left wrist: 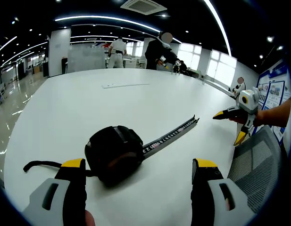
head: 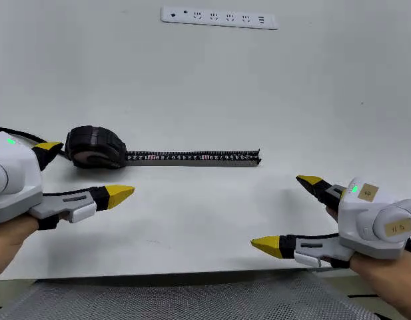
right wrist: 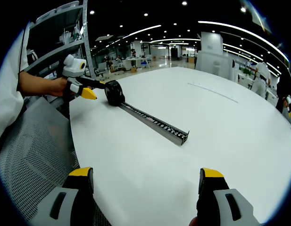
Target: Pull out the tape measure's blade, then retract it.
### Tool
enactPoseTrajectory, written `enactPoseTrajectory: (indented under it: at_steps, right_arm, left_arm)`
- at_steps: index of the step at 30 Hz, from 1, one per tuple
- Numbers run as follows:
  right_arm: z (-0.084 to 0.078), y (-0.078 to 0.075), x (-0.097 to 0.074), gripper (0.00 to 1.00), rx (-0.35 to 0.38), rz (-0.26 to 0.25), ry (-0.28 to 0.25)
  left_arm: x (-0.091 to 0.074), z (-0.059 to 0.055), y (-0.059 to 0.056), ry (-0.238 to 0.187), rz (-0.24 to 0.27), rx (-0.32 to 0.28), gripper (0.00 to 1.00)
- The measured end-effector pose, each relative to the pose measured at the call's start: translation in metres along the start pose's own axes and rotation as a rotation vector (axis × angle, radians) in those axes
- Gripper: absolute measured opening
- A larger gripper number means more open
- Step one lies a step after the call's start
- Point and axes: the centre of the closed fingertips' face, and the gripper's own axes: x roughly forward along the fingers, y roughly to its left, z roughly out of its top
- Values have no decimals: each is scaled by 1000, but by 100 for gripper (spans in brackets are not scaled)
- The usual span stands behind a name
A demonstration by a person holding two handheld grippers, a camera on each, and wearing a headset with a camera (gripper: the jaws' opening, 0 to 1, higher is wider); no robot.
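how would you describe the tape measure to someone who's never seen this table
On the big white table, look nearer than the white power strip at the far side. The tape measure lies left of centre: a rounded black case with its marked blade stretched flat to the right, the one dark object lying on the tabletop.
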Motion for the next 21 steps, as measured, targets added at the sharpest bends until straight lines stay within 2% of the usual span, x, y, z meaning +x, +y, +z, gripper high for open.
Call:
enactPoseTrajectory:
  at_steps: [6,13,15,19,21]
  right_arm:
    - [2,2,0,90,0,6,-6]
    - [2,3,2,88,-1,12,-6]
    - [3,2,2,86,-1,17,-6]
    - [6,-1,3,83,-11,22,-4]
    - [8,-5,4,80,-29,22,2]
  left_arm:
    - [0,-2,0,7,5,7,89]
    - [4,-2,-1,4,31,-27,90]
    - [5,-1,0,-4,50,-48,90]
    - [9,-2,1,7,79,-36,89]
    - [11,1,1,-1,89,-66,90]
